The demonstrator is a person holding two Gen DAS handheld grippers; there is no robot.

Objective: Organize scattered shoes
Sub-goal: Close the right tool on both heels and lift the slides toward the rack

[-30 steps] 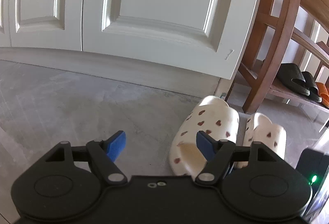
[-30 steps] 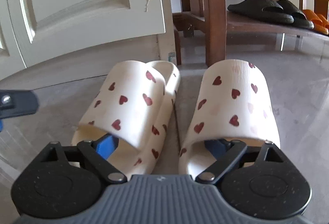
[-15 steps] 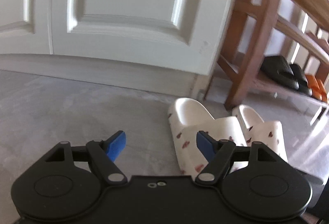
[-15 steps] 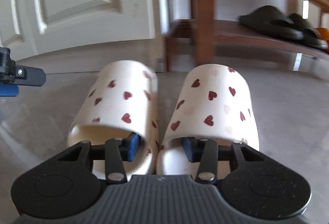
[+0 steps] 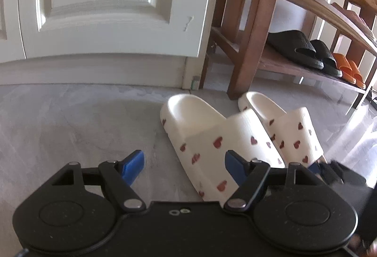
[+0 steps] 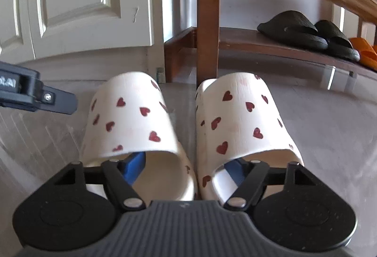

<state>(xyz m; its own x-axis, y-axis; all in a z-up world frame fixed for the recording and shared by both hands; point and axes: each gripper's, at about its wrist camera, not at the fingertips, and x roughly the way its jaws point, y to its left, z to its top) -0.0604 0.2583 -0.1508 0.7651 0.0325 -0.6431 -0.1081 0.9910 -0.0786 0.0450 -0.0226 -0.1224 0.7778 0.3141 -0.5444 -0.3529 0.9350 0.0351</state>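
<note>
The two cream slippers with red hearts sit side by side on the grey floor, toes toward the wooden shoe rack — just before its leg. The right gripper has one blue finger inside each slipper's strap; its jaws have just been opening and press on nothing. The left gripper hovers beside the left slipper, spread wide and empty. Black slippers and orange ones rest on the rack's bottom shelf, by a white door.
</note>
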